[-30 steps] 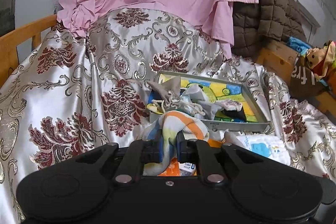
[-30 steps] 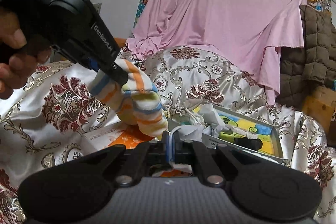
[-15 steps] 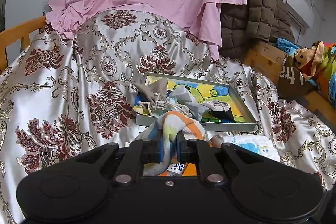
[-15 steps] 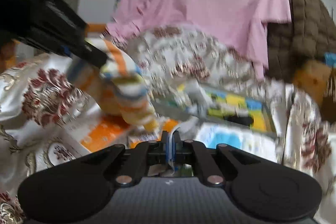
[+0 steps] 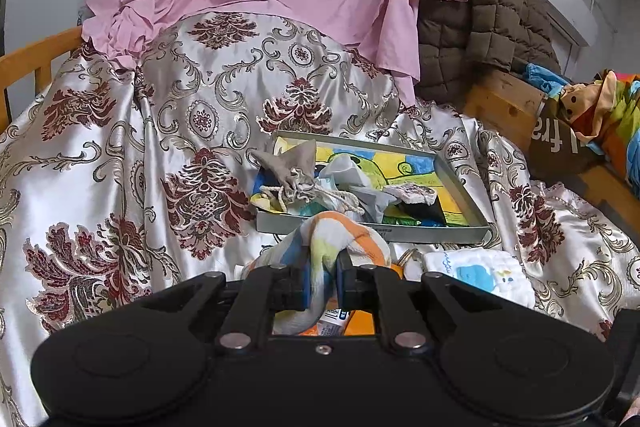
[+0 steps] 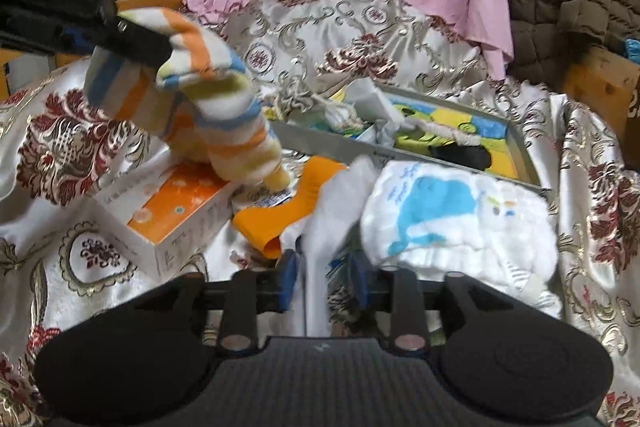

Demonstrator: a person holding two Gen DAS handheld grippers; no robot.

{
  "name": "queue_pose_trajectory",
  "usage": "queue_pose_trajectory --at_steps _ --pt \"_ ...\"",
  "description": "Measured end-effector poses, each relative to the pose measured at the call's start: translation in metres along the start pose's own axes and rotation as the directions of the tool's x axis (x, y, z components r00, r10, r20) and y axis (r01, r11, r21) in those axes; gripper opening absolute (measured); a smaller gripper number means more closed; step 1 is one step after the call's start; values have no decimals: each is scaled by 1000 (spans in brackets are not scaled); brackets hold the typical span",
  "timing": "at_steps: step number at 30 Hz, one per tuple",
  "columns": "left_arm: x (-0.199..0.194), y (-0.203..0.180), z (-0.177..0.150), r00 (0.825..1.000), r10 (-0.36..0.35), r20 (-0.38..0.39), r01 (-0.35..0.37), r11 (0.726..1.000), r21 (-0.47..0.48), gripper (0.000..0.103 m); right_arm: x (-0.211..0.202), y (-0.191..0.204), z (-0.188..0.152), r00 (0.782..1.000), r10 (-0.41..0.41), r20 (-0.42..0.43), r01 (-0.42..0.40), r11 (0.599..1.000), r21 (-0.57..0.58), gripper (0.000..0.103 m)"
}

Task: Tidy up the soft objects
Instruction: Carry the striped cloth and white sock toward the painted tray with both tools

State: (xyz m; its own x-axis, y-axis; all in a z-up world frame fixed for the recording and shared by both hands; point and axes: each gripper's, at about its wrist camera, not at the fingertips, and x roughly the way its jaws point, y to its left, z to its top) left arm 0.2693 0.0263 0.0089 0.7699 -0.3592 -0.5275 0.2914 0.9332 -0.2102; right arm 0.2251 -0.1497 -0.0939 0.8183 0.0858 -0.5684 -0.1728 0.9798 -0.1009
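Task looks partway done: the grey tray (image 5: 460, 187) at frame centre of the left wrist view already holds a drawstring pouch (image 5: 294, 173) & crumpled cloths, but several soft bits are outside it on the patterned bedspread (image 5: 120, 147). Left gripper (image 5: 322, 277) is clamped on a striped sock (image 5: 340, 239), lifted just in front of the tray's near wall; it's bunched & droopy, with orange, blue & yellow bands. Right gripper (image 6: 322, 275), lower centre of its view, has just been opening, jaws now partway apart; a white cloth strip (image 6: 320, 227) sits between them, prob released, though blur makes contact hard to judge. Left to sort: whale-print cloth (image 6: 448, 223) lower right, orange sock (image 6: 288, 211) beside a tissue box (image 6: 172, 215)
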Motion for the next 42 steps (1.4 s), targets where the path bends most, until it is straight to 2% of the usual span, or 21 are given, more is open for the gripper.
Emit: queue_pose_trajectory --at_steps 5,9,10,11,14,24,34,42 --pt "4 -2 -2 1000 -1 -17 1 1000 2 12 16 5 -3 999 9 -42 -10 1000 -26 48" --pt "7 -3 -4 1000 0 -30 1 1000 16 12 25 4 -5 996 36 -77 -37 999 -16 47" --pt "8 -4 -5 1000 -1 -31 1 1000 19 12 26 3 -6 996 40 -82 -41 999 -11 34" --pt "8 -4 -5 1000 -2 -30 2 1000 20 12 26 3 -6 995 43 -85 -44 999 -7 10" --pt "6 -3 -5 1000 -2 -23 3 1000 16 12 24 0 -6 996 38 -80 -37 999 17 4" --pt "1 -1 -3 1000 0 7 0 1000 -3 12 -9 -5 9 996 -5 87 4 1000 14 3" --pt "0 -5 9 993 -62 105 66 997 -39 12 -32 -24 39 977 -13 211 9 1000 18 2" --pt "33 -14 47 984 -99 151 113 990 -83 12 -17 -65 82 974 12 225 -21 999 36 2"
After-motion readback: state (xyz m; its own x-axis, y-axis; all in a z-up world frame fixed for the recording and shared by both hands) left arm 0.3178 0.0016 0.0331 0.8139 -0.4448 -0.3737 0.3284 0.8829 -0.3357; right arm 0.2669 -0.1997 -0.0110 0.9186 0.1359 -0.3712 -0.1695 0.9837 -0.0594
